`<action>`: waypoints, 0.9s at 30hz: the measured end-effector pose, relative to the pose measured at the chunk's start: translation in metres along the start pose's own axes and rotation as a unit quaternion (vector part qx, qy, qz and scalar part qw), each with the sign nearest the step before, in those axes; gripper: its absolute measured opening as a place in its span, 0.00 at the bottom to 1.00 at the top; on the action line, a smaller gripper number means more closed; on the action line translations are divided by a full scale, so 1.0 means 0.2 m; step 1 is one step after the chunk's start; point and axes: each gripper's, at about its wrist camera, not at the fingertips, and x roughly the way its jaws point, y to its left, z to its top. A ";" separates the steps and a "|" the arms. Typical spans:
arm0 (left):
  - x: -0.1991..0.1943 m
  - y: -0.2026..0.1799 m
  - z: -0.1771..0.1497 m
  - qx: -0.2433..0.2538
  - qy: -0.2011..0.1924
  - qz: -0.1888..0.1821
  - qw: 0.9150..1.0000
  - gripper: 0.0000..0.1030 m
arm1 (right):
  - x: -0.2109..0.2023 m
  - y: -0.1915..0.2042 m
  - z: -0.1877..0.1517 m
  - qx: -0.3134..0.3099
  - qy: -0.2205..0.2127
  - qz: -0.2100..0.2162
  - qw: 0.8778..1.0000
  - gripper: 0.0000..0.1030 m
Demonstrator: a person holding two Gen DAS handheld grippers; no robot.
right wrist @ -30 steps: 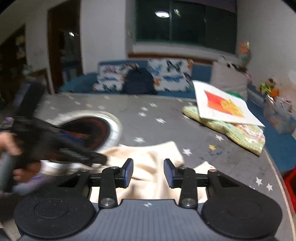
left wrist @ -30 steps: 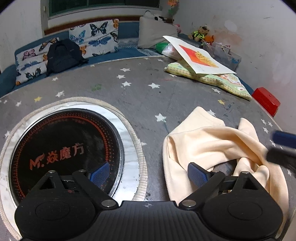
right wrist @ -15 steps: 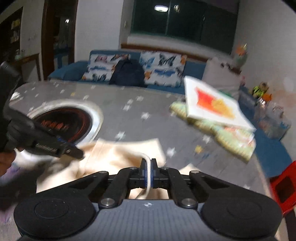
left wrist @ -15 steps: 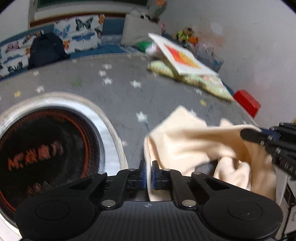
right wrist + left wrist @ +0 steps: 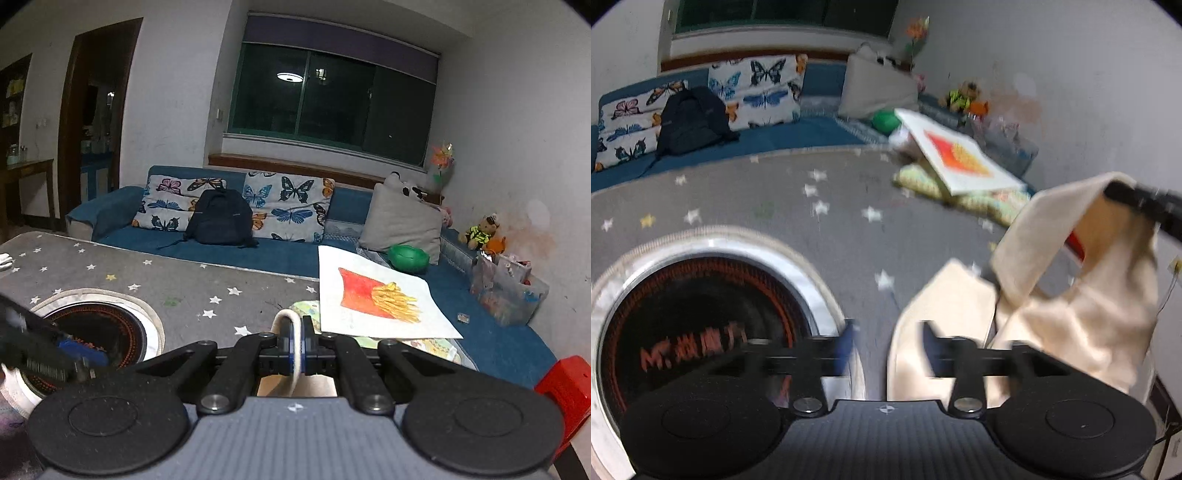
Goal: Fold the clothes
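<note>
A cream garment [image 5: 1071,295] hangs at the right of the left wrist view, its upper edge lifted high above the grey star-patterned table [image 5: 812,229]. My right gripper [image 5: 295,345] is shut on a fold of that cream garment [image 5: 286,319] and holds it up; its finger shows in the left wrist view [image 5: 1137,201]. My left gripper [image 5: 888,347] is open, blurred, low over the table with the garment's lower edge between and just past its fingers, not gripped.
A round black induction cooktop [image 5: 687,332] is set in the table at the left. A french-fries drawing [image 5: 376,299] lies on a patterned cushion at the table's far right. A blue sofa with a backpack [image 5: 221,221] lies behind. A red stool [image 5: 565,384] stands at the right.
My left gripper was shut on the garment half a second ago and has opened. My right gripper stayed shut and has raised the garment well above the table.
</note>
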 end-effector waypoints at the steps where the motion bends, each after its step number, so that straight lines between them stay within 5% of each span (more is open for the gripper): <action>1: 0.03 -0.01 -0.02 0.009 0.006 0.010 1.000 0.49 | -0.01 0.00 -0.01 0.002 0.001 -0.002 1.000 0.02; 9: 0.20 -0.03 -0.10 0.021 0.045 0.032 0.998 0.47 | -0.04 -0.05 -0.02 0.003 -0.002 -0.016 1.000 0.02; 12: 0.22 -0.02 -0.11 0.011 0.053 0.006 0.999 0.19 | -0.05 -0.06 -0.02 0.003 -0.004 -0.018 1.000 0.02; 15: 0.20 -0.02 -0.11 0.002 0.047 -0.006 0.999 0.05 | -0.04 -0.08 -0.02 0.004 -0.005 -0.020 1.000 0.02; 27: 0.01 0.10 0.13 -0.041 -0.037 0.014 0.998 0.03 | -0.03 -0.13 0.05 0.010 -0.029 -0.044 0.999 0.02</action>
